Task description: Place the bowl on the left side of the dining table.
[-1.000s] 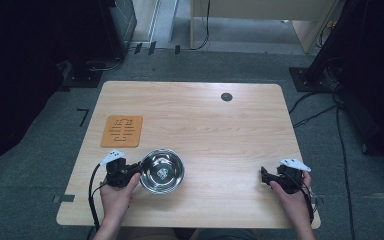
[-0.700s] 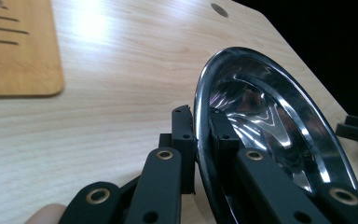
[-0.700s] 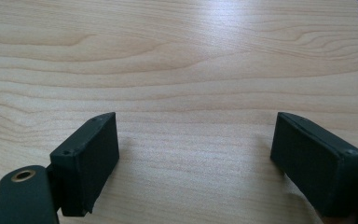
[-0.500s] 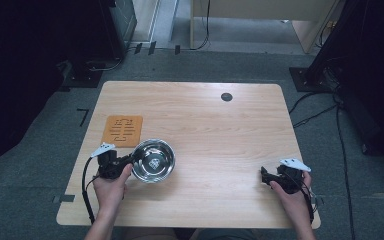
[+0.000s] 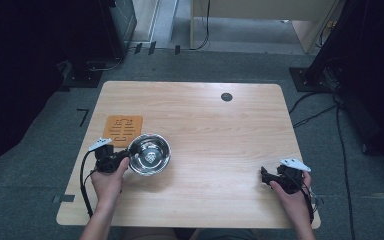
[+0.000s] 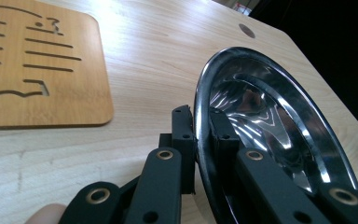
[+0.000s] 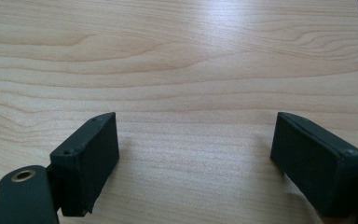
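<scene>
A shiny steel bowl [image 5: 150, 153] is held at the table's left, just right of a brown wooden slotted mat [image 5: 123, 130]. My left gripper [image 5: 124, 157] is shut on the bowl's near-left rim. In the left gripper view the bowl [image 6: 270, 126] is tilted, with one jaw inside the rim and one outside, and my left gripper [image 6: 202, 135] pinches the thin edge. The mat [image 6: 32, 70] lies to the upper left there. My right gripper [image 5: 264, 176] rests near the table's right front edge. It stands open [image 7: 196, 158] over bare wood, nothing between its fingers.
The light wooden table [image 5: 220, 130] has a round dark cable hole [image 5: 226, 96] near the back edge. Dark cabinets and cables stand on the grey floor around it. The middle and back of the tabletop offer free room.
My left gripper has carried the bowl away from the front edge, toward the mat, and a little left. The right gripper has stayed in place.
</scene>
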`<action>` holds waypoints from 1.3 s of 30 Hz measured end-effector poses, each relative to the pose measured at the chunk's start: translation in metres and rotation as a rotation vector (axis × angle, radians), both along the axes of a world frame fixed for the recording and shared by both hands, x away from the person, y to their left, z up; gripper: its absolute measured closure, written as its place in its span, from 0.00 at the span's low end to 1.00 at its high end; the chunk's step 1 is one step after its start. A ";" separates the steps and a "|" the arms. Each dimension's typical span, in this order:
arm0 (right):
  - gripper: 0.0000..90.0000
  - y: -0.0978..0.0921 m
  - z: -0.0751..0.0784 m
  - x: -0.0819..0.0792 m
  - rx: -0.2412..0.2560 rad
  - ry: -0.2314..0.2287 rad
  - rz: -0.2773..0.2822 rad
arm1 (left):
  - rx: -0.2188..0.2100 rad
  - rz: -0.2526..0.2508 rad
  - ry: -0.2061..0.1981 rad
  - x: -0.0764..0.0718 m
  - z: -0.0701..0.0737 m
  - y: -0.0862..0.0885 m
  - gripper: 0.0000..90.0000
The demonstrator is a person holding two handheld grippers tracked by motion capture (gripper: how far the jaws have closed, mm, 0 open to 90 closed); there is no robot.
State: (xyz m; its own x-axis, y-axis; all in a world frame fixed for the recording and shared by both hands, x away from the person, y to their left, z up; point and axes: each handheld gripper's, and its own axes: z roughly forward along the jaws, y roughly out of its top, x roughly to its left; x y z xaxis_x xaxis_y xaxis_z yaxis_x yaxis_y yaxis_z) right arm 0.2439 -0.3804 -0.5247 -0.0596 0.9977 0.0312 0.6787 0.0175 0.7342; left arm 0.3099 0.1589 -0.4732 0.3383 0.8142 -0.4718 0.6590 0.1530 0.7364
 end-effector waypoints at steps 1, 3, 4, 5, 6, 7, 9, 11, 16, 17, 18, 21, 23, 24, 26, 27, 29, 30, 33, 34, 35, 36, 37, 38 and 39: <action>0.16 0.000 0.000 0.000 0.000 0.000 0.000 | -0.006 0.009 0.000 0.003 0.000 0.002 0.94; 0.16 0.000 0.000 0.000 0.000 0.000 0.000 | -0.003 0.019 -0.001 0.005 0.001 0.004 0.94; 0.16 0.000 0.000 0.000 0.000 0.000 0.000 | -0.005 0.024 0.001 0.006 0.001 0.004 0.94; 0.16 0.000 0.000 0.000 0.000 0.000 0.000 | -0.005 0.024 0.001 0.006 0.001 0.004 0.94; 0.16 0.000 0.000 0.000 0.000 0.000 0.000 | -0.009 0.035 0.001 0.009 0.001 0.006 0.94; 0.16 0.000 0.000 0.000 0.000 0.000 0.000 | -0.009 0.035 0.001 0.009 0.001 0.006 0.94; 0.16 0.000 0.000 0.000 0.000 0.000 0.000 | -0.013 0.052 0.001 0.012 0.000 0.008 0.94; 0.16 0.000 0.000 0.000 0.000 0.000 0.000 | -0.010 0.059 0.001 0.014 -0.001 0.009 0.94; 0.16 0.000 0.000 0.000 0.000 0.000 0.000 | -0.014 0.081 0.004 0.017 -0.003 0.013 0.94; 0.16 0.000 0.000 0.000 0.000 0.000 0.000 | -0.014 0.081 0.004 0.017 -0.003 0.013 0.94; 0.16 0.000 0.000 0.000 0.000 0.000 0.000 | -0.014 0.084 0.004 0.018 -0.003 0.013 0.94; 0.16 0.000 0.000 0.000 0.000 0.000 0.000 | -0.004 0.098 0.005 0.021 -0.004 0.015 0.94; 0.16 0.000 0.000 0.000 0.000 0.000 0.000 | -0.001 0.104 0.005 0.022 -0.004 0.016 0.94; 0.16 0.000 0.000 0.000 0.000 0.000 0.000 | -0.002 0.109 0.005 0.023 -0.004 0.017 0.94; 0.16 0.000 0.000 0.000 0.000 0.000 0.000 | -0.001 0.118 0.002 0.025 -0.003 0.018 0.94; 0.16 0.000 0.000 0.000 0.000 0.000 0.000 | -0.001 0.121 0.002 0.026 -0.003 0.018 0.94; 0.16 0.000 0.000 0.000 0.000 0.000 0.000 | -0.001 0.127 0.001 0.027 -0.003 0.019 0.94; 0.16 0.000 0.000 0.000 0.000 0.000 0.000 | 0.002 0.132 0.001 0.028 -0.003 0.019 0.94; 0.16 0.000 0.000 0.000 -0.001 0.000 0.000 | 0.000 0.144 0.004 0.031 -0.004 0.021 0.94; 0.16 0.000 0.000 0.000 -0.001 0.000 0.001 | -0.001 0.153 0.004 0.031 -0.004 0.021 0.94; 0.16 0.000 0.000 0.000 -0.001 0.000 0.000 | -0.002 0.157 0.005 0.032 -0.004 0.022 0.94; 0.16 0.000 0.000 0.000 0.000 0.001 0.001 | -0.002 0.157 0.005 0.032 -0.004 0.022 0.94; 0.16 0.000 0.000 0.000 0.000 0.000 0.000 | -0.003 0.173 0.004 0.034 -0.004 0.024 0.94; 0.16 0.000 0.000 0.000 0.000 0.000 0.000 | -0.003 0.173 0.004 0.034 -0.004 0.024 0.94; 0.16 0.000 0.000 0.000 -0.001 0.000 0.000 | -0.002 0.188 0.006 0.035 -0.004 0.025 0.94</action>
